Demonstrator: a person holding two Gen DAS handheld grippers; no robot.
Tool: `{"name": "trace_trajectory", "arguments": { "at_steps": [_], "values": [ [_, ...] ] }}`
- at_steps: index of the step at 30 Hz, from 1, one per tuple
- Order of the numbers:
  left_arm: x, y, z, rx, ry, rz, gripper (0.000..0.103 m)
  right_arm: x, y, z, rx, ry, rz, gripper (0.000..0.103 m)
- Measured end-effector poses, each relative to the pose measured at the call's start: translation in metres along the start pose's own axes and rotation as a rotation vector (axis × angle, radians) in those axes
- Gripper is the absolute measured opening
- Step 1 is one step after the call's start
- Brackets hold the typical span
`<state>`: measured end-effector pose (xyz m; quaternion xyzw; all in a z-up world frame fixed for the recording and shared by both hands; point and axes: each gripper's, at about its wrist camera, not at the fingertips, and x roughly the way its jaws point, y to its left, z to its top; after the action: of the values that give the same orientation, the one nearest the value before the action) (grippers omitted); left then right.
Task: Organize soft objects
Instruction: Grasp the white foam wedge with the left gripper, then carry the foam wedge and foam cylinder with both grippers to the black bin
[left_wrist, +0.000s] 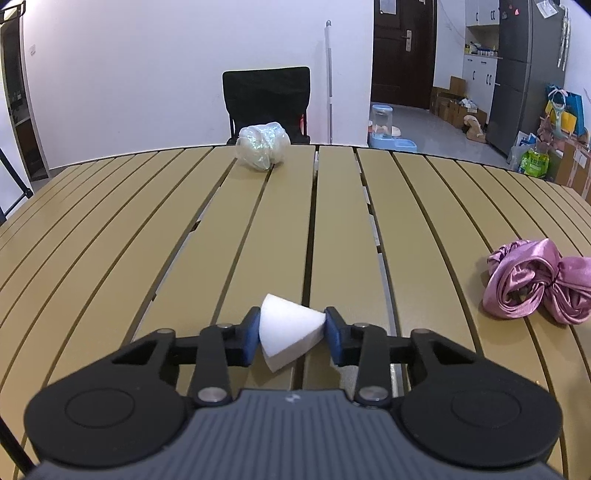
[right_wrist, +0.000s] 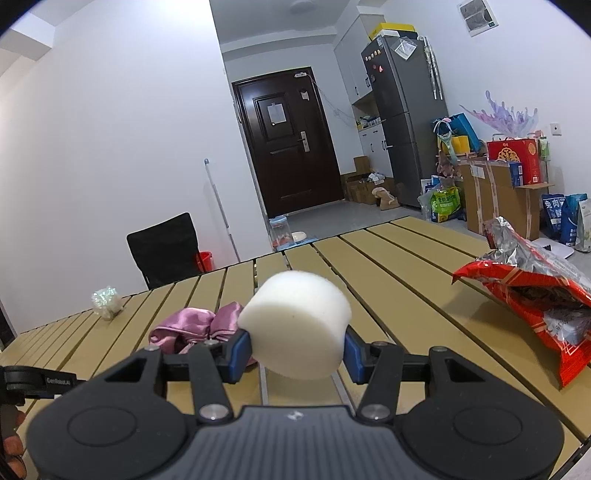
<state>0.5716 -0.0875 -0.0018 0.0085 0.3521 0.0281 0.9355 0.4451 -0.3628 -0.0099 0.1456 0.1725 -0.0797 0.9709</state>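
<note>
My left gripper (left_wrist: 292, 334) is shut on a white foam wedge (left_wrist: 286, 328), held low over the slatted table (left_wrist: 184, 229). My right gripper (right_wrist: 297, 349) is shut on a white foam cylinder (right_wrist: 295, 325), lifted above the table (right_wrist: 388, 266). A pink satin scrunchie (left_wrist: 537, 286) lies to the right of the left gripper; in the right wrist view the scrunchie (right_wrist: 192, 326) sits just behind the left finger. A clear crinkled plastic bundle (left_wrist: 263, 146) rests at the far edge, and the same bundle (right_wrist: 107, 302) shows at far left of the right wrist view.
An open red foil snack bag (right_wrist: 535, 299) lies on the table's right side. A black chair (left_wrist: 266, 105) stands behind the far edge. Part of the other gripper (right_wrist: 33, 380) and a hand (right_wrist: 13, 443) show at lower left. Boxes and a fridge stand beyond.
</note>
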Motion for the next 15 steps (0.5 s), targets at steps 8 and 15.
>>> {"name": "trace_trajectory", "arguments": {
  "at_steps": [8,15],
  "values": [
    [-0.011,-0.001,-0.004,0.006,-0.026,0.001,0.032,0.001,0.009,-0.003,-0.018,0.008,0.022,0.050],
    [-0.040,0.001,-0.006,0.019,-0.074,-0.003,0.032,-0.012,0.020,-0.005,-0.055,0.013,0.045,0.050]
  ]
}}
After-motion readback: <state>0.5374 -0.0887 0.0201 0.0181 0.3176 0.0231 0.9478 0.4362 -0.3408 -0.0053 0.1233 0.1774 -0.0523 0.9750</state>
